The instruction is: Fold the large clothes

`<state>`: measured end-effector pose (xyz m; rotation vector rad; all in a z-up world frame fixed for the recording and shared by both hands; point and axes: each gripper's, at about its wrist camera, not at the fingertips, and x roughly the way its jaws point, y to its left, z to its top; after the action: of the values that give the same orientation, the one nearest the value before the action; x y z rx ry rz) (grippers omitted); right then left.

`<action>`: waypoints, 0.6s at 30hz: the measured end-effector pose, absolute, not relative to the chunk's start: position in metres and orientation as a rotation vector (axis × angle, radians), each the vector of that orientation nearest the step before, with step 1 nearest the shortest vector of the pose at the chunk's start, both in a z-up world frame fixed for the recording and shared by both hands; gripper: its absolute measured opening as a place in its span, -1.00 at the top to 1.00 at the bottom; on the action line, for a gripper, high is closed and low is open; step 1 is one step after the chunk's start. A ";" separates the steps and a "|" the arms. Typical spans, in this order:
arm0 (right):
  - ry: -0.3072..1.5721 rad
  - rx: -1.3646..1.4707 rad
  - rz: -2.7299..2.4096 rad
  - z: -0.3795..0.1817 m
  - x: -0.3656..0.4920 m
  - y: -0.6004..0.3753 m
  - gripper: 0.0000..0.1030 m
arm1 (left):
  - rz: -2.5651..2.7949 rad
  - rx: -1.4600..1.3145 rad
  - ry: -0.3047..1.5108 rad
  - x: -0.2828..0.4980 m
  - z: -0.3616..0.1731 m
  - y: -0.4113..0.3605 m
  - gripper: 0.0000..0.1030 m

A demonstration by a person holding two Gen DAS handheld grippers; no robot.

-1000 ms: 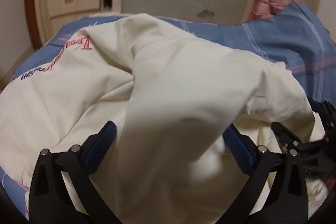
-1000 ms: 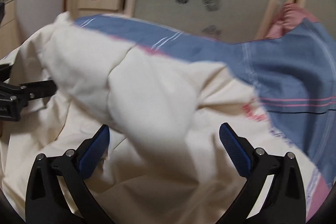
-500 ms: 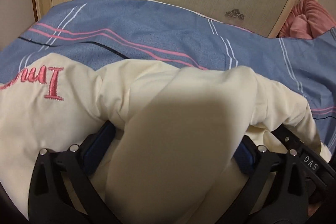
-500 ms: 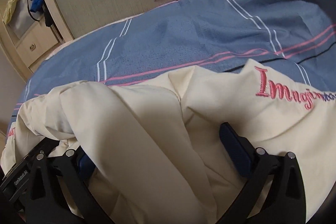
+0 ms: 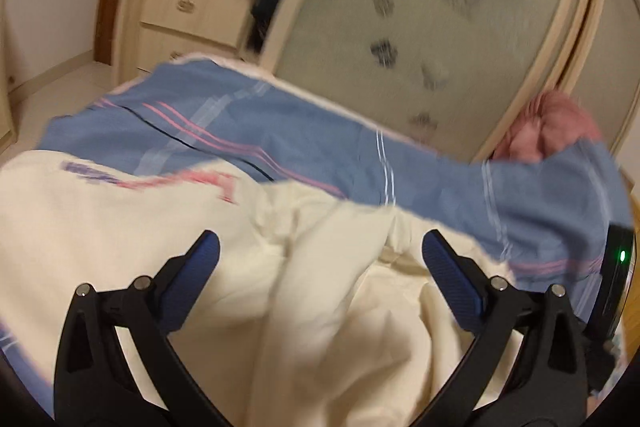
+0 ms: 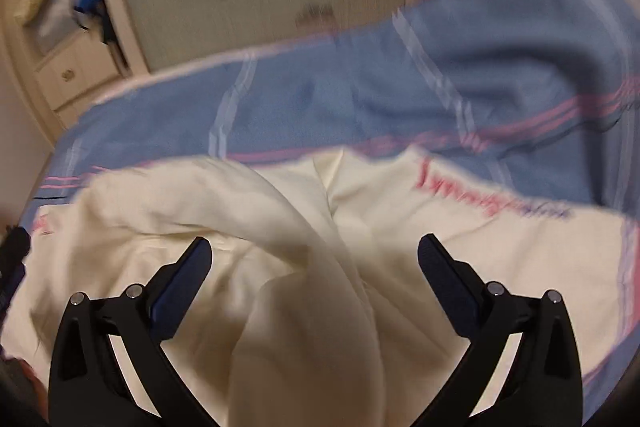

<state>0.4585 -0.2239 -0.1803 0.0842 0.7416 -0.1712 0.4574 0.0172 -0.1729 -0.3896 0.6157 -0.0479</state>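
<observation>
On the blue bedspread (image 5: 304, 143), both grippers (image 5: 320, 259) (image 6: 314, 261) gape over the cream garment (image 6: 280, 227); only the left view shows a green light (image 5: 622, 256).

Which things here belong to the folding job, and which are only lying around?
Belong to the job:
- cream garment
- left gripper, jaws wide apart
- right gripper, jaws wide apart

Only lying around:
- blue striped bedcover under the garment
- pink bundle
- wardrobe door
- drawers
</observation>
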 end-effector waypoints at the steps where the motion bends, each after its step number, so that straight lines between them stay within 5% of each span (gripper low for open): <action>1: 0.714 0.061 -0.165 -0.174 0.444 -0.219 -0.97 | -0.037 -0.401 0.595 0.440 -0.161 0.033 -0.96; 7: 0.756 0.167 -0.010 -0.249 0.385 -0.215 -0.97 | 0.075 -0.557 0.479 0.326 -0.170 0.192 -0.96; 11: 0.844 0.310 0.018 -0.276 0.396 -0.231 -0.97 | 0.217 -0.976 0.408 0.286 -0.227 0.327 -0.96; 18: 0.838 0.264 -0.007 -0.279 0.399 -0.217 -0.97 | 0.089 -1.301 0.299 0.306 -0.291 0.369 -0.96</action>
<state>0.3991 -0.2173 -0.2791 0.2637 0.8382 -0.0072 0.3061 0.3693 -0.2914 -1.3013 0.2988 0.0894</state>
